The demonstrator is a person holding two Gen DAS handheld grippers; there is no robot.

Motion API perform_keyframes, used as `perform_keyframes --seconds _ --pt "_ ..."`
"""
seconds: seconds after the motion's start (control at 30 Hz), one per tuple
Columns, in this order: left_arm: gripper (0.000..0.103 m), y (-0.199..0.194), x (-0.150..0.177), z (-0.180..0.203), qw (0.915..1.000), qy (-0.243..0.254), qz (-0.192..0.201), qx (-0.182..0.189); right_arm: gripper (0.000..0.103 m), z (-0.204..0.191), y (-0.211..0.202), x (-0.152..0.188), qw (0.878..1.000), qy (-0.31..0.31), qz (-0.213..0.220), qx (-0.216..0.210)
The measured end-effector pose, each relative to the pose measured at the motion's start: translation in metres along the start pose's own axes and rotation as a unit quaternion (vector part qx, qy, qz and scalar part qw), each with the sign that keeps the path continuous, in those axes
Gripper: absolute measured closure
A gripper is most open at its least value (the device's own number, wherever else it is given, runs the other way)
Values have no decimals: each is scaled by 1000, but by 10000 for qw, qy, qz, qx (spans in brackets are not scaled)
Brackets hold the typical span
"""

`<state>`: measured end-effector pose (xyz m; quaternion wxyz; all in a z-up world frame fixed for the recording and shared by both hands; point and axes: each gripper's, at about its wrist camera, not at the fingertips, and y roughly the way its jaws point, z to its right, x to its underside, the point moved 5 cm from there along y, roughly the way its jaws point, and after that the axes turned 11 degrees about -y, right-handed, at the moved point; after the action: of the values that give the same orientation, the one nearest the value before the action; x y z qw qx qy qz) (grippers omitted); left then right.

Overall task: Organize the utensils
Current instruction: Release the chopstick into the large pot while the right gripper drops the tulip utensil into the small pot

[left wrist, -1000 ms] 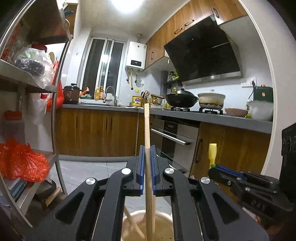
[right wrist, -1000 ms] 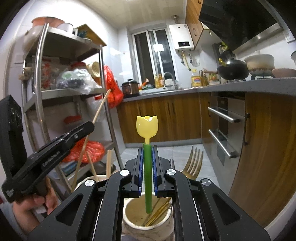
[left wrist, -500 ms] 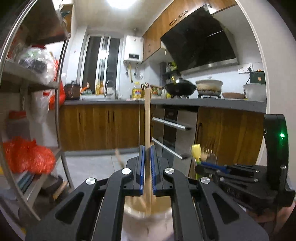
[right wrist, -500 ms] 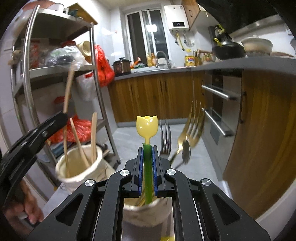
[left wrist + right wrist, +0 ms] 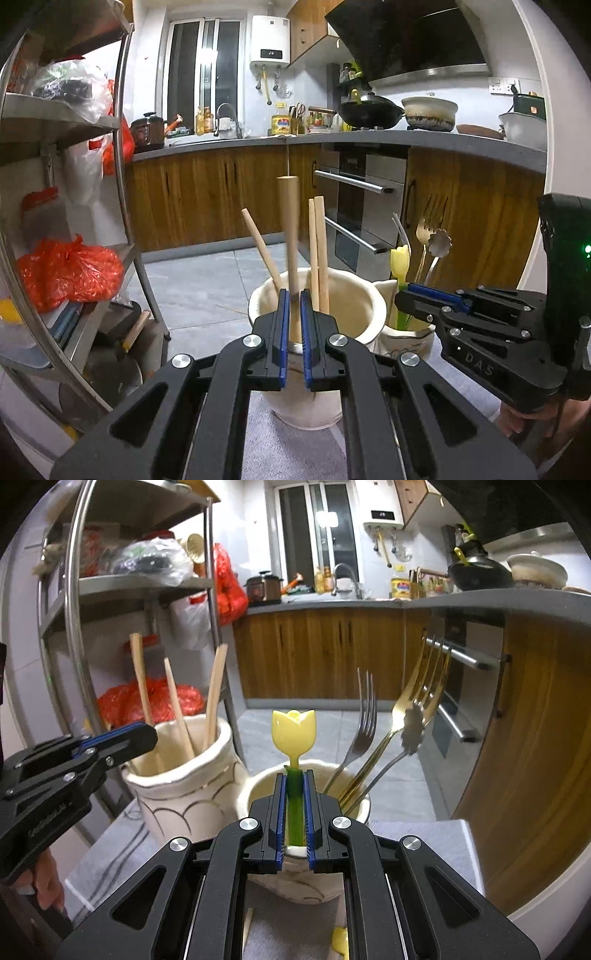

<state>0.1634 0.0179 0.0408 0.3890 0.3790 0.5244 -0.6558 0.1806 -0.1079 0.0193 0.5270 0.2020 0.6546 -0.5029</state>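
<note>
Left wrist view, left tongs (image 5: 291, 332): clamped on a wooden utensil (image 5: 290, 236), upright over the larger ceramic jar (image 5: 314, 369), its lower end inside the mouth.
Left wrist view, jar contents: three more wooden sticks (image 5: 318, 251) lean inside.
Left wrist view, risk: a jerky release could knock the wooden handle against the leaning sticks or catch the rim, rocking the jar.
Left wrist view, room: steel rack (image 5: 125, 184) to the left with red bags, wood cabinets, oven, wok on the counter.

Right wrist view, right tongs (image 5: 294, 812): clamped on the green stem of a tulip-topped utensil (image 5: 293, 731), which stands in the smaller jar (image 5: 303, 882).
Right wrist view, neighbours: a silver fork (image 5: 364, 716) and a gold fork (image 5: 417, 701) lean in the same jar.
Right wrist view, risk: a sideways pull would likely tip this jar toward the larger one just beside it, or snag the forks.
Right wrist view, surface: both jars stand on a grey cloth (image 5: 417, 842) over the bench; a soft wrinkle may leave them unsteady.
</note>
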Motion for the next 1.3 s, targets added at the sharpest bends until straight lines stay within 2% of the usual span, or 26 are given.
perform_keyframes --seconds 0.33,0.4,0.43,0.7,0.9,1.03,1.1,1.13,1.17,1.2,1.23,1.3 --pt "96 0 -3 -7 9999 -121 -43 -24 93 -1 -1 0 9999 47 -50 -120" --pt "95 -2 -4 -7 9999 -124 -62 -28 85 -2 -5 -2 9999 35 -20 -143" --pt "95 -3 -5 -6 9999 -117 -69 -30 85 -1 -7 -2 9999 28 -9 -129" --pt "95 -24 -9 6 9998 66 -172 32 85 -3 -48 -12 9996 -47 288 -40" --pt "95 -46 3 14 9994 83 -318 120 85 -1 -70 -5 9994 9 331 -75" --pt "93 -56 17 21 9990 112 -416 123 85 9 -77 9 9998 69 210 -18" --pt "80 -60 26 23 9987 82 -489 142 84 17 -79 18 9998 146 89 31" --pt "64 -62 29 24 9987 61 -499 123 82 21 -79 21 9998 179 43 47" --pt "53 -64 32 24 9987 36 -503 105 73 25 -80 25 9997 233 -10 72" --pt "50 -67 36 24 9986 14 -518 87 62 31 -82 30 9994 318 -55 99" --pt "46 -68 39 24 9985 7 -535 72 58 34 -83 34 9992 363 -90 123" --pt "33 -70 46 23 9983 -34 -586 16 41 42 -84 44 9986 447 -197 218"
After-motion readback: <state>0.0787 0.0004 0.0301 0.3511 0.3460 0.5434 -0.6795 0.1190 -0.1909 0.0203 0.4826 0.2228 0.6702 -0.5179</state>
